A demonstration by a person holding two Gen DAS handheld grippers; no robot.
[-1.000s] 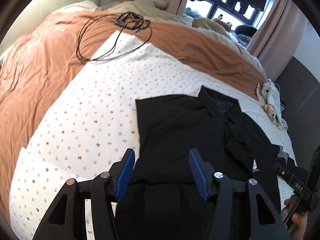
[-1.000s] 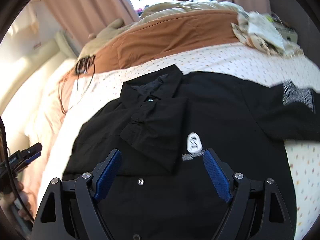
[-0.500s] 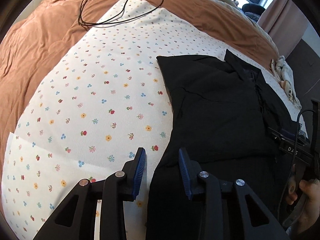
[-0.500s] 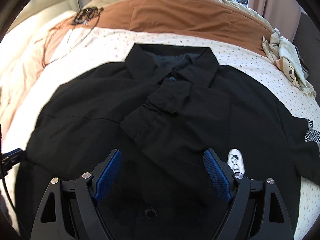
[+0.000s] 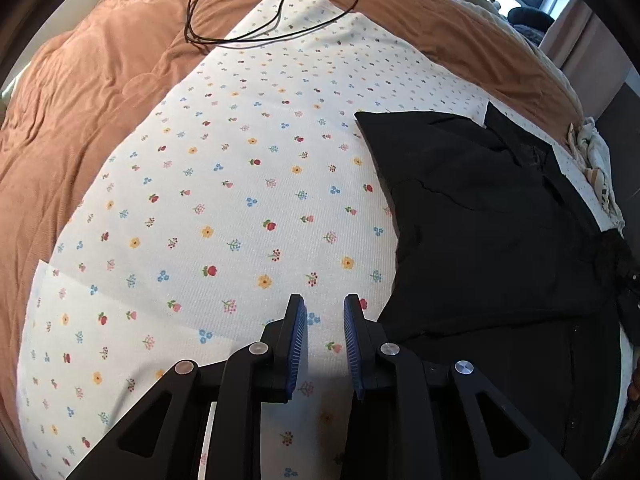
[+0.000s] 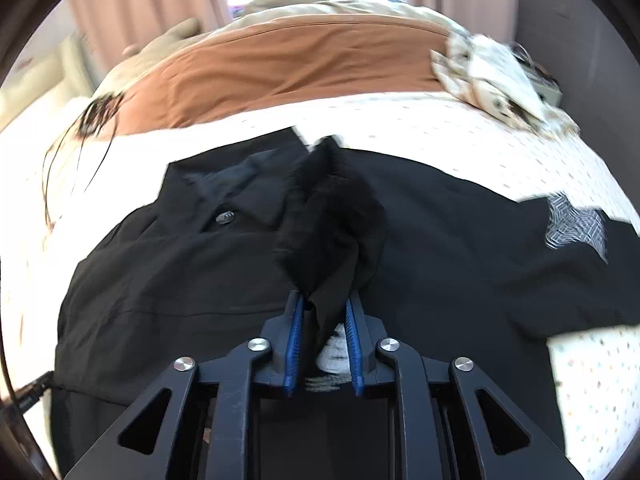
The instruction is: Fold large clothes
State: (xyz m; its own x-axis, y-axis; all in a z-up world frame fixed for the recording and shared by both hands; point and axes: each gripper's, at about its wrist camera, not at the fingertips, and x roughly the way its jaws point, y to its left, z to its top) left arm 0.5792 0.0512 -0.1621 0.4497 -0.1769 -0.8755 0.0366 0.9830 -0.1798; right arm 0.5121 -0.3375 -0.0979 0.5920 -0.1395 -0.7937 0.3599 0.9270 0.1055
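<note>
A black shirt (image 5: 492, 232) lies spread on a flowered sheet (image 5: 224, 200) over a bed.

Left of the shirt, the left gripper (image 5: 325, 338) has slid off the cloth and now hovers over bare sheet just beside the shirt's edge, its jaws narrowed to a small gap, holding nothing.

On the shirt's middle, below the collar (image 6: 240, 196), the right gripper (image 6: 323, 330), wide apart a moment ago, has clamped onto a bunched fold of sleeve (image 6: 332, 224). The next fold probably starts from this grip.
</note>
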